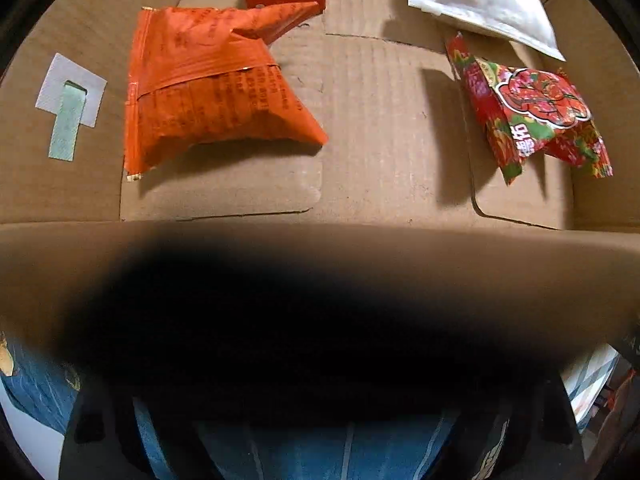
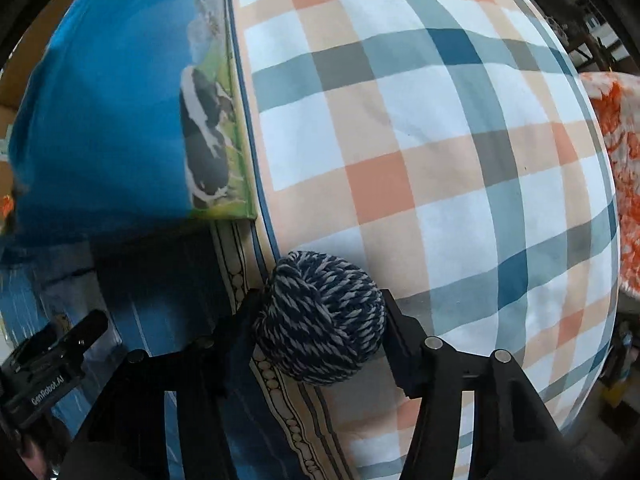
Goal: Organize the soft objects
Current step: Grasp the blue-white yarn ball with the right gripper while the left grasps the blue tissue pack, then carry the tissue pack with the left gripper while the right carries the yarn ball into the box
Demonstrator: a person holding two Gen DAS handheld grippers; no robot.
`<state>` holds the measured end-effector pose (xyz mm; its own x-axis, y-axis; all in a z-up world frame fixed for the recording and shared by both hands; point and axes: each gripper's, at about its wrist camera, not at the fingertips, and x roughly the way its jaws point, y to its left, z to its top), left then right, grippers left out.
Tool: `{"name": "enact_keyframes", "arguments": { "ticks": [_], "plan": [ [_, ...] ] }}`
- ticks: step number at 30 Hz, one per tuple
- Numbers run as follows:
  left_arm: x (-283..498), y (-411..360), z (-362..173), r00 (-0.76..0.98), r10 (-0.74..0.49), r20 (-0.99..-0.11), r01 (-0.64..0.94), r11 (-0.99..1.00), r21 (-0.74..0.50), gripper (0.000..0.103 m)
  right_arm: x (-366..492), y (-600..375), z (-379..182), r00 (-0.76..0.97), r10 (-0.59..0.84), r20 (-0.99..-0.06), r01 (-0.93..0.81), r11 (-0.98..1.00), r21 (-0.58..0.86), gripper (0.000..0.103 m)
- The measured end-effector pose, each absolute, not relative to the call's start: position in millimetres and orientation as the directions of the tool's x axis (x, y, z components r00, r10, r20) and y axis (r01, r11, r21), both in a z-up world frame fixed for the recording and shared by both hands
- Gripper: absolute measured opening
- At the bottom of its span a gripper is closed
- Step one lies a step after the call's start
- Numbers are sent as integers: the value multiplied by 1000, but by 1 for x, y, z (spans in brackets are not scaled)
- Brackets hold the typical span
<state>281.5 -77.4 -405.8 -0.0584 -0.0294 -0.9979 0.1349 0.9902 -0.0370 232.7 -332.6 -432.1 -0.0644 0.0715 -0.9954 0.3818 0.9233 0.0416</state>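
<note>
Only right wrist cam shows right gripper (image 2: 320, 320) clamping round yarn ball (image 2: 319, 317), no long axis, over plaid cushion (image 2: 420, 140). Left cam: cardboard box (image 1: 360, 140), orange packet (image 1: 208, 88) lengthwise near-to-far; left gripper state can't tell.

Yarn ball (image 2: 320, 320): navy and grey twist. Pillow (image 2: 420, 152) behind it: white, peach, orange, teal, grey plaid. Carton (image 2: 100, 120) left of pillow: blue, black-white cow print. Snack bag (image 1: 208, 88): orange. Candy packet (image 1: 532, 116): red-green floral. Pouch (image 1: 488, 0): white. Box (image 1: 360, 120): brown cardboard.
</note>
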Motion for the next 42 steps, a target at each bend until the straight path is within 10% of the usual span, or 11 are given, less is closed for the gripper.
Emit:
{"name": "enact_keyframes", "arguments": {
  "ticks": [6, 42],
  "plan": [
    [269, -67, -395, -38, -47, -998, 142, 989, -52, 73, 221, -325, -432, -74, 75, -994, 375, 926, 42, 55],
    [195, -40, -208, 213, -164, -963, 200, 972, -121, 73, 157, -239, -240, 181, 150, -972, 152, 972, 179, 55]
  ]
}}
